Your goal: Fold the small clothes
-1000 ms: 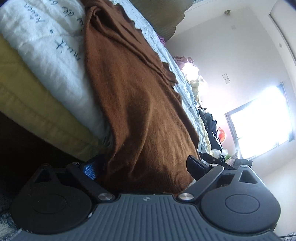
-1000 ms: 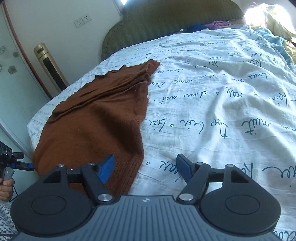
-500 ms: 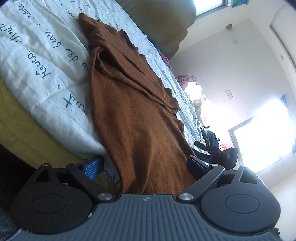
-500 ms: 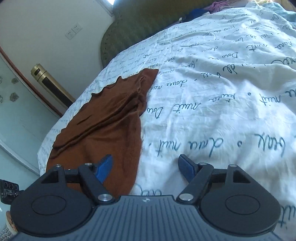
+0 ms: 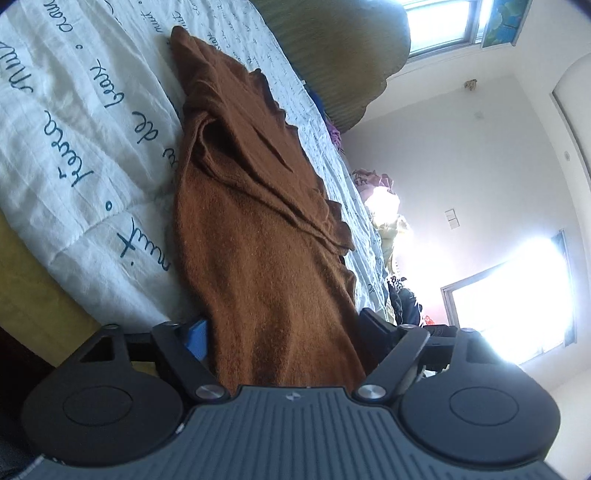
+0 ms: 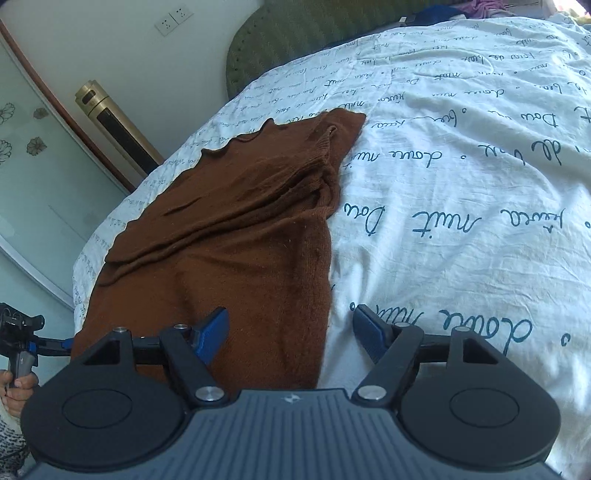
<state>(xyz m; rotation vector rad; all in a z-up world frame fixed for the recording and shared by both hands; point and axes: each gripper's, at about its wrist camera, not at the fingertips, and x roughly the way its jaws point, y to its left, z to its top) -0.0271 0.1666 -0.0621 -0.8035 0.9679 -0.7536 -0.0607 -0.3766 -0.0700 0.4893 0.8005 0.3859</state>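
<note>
A brown knitted garment [image 6: 236, 229] lies lengthwise on the white bedcover with blue script, its near end hanging toward the bed's edge. In the left wrist view the garment [image 5: 266, 236] runs away from me, with folds at its far end. My left gripper [image 5: 284, 332] is open with the garment's near end between its jaws. My right gripper [image 6: 291, 332] is open just above the garment's near right edge, one jaw over the cloth and the other over the bedcover. My left gripper also shows in the right wrist view [image 6: 22, 332] at the far left, held by a hand.
The bedcover [image 6: 461, 184] spreads wide to the right. A green padded headboard [image 6: 314, 33] stands at the far end. A gold tower unit [image 6: 114, 125] stands by the wall. Clothes are piled at the bed's far side [image 5: 376, 184]. A yellow bed base [image 5: 33, 295] shows below the cover.
Both grippers have moved closer to the garment's near end. The left view has risen from beside the bed to look along the garment. Both grippers stay open.
</note>
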